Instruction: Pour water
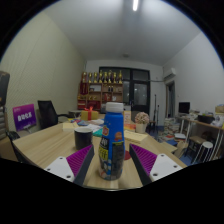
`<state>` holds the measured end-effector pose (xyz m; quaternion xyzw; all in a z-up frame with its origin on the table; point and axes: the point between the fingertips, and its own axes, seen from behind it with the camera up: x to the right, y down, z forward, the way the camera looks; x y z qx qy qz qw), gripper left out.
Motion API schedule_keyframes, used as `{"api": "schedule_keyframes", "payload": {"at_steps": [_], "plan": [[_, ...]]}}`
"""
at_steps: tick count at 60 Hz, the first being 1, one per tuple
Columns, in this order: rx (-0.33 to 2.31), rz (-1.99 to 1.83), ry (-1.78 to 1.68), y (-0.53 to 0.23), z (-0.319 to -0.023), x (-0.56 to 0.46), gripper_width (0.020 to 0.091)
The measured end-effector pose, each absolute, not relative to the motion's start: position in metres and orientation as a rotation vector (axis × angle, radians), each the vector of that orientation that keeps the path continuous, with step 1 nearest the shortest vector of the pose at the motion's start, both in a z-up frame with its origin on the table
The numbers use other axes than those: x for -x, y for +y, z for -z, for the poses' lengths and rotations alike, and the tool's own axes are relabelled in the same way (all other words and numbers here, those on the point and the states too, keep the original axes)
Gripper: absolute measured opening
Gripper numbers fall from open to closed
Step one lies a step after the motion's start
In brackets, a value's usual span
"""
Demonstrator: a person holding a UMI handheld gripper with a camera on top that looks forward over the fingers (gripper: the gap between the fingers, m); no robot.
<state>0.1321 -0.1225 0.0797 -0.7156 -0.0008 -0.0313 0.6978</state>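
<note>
I am looking out over a pale wooden tabletop [52,146] that is stretching away from me toward 12 o'clock, inside a room with cream walls and a white ceiling where one bright strip light [135,5] is glowing at about 1 o'clock. At the far end, near 12 o'clock, a dark shelving unit [104,88] is showing a row of golden objects along its top; they are too small for me to count or identify. At 9 o'clock one black office chair [47,114] is standing beside one purple box [24,118]. At 3 o'clock a cluttered desk [205,128] is carrying what looks like one dark monitor [184,107].

I am holding my gripper [111,163] forward, and its two purple-padded fingers [84,163] are pinching one clear plastic water bottle with a blue label and white cap [112,140] from both sides, the pads pressing against its lower half. The bottle is standing upright between the fingers, dead centre, its cap rising toward 12 o'clock; I cannot tell whether its base is resting on the wood or lifted off it.

Just beyond the left finger, at about 10 o'clock from the bottle, one dark cylindrical cup [83,136] is sitting on the table, near the bottle but apart from it. Further back, small colourful items are lying on the table, too blurred for me to name or count
</note>
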Motion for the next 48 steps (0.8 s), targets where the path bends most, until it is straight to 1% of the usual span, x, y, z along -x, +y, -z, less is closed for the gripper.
{"api": "schedule_keyframes", "payload": {"at_steps": [5, 8, 14, 17, 18, 20, 24, 28, 29, 33, 34, 36, 38, 39, 43, 45, 48], "plan": [[1.604, 0.153, -0.009, -0.090, -0.075, -0.133, 0.0807], [1.599, 0.196, 0.001, -0.083, -0.073, -0.137, 0.0808], [1.591, 0.220, 0.039, -0.050, -0.068, -0.135, 0.0805], [1.588, 0.246, 0.098, -0.046, -0.067, -0.145, 0.0625], [1.581, 0.238, 0.113, -0.046, -0.065, -0.145, 0.0611], [1.563, 0.218, 0.146, -0.046, -0.067, -0.146, 0.0611], [1.551, 0.184, 0.188, -0.042, -0.065, -0.144, 0.0587], [1.552, 0.155, 0.208, -0.042, -0.063, -0.144, 0.0583], [1.553, 0.147, 0.216, -0.042, -0.062, -0.145, 0.0566], [1.562, 0.128, 0.225, -0.040, -0.059, -0.145, 0.0541], [1.569, 0.128, 0.218, -0.040, -0.059, -0.145, 0.0517], [1.587, 0.126, 0.204, -0.041, -0.058, -0.145, 0.0493], [1.607, 0.123, 0.187, -0.040, -0.059, -0.145, 0.0500], [1.611, 0.128, 0.175, -0.037, -0.060, -0.142, 0.0470], [1.618, 0.231, 0.041, -0.032, -0.078, -0.146, 0.0466], [1.604, 0.336, -0.072, -0.029, -0.095, -0.154, 0.0466], [1.550, 0.544, -0.213, -0.021, -0.130, -0.157, 0.0467]]}}
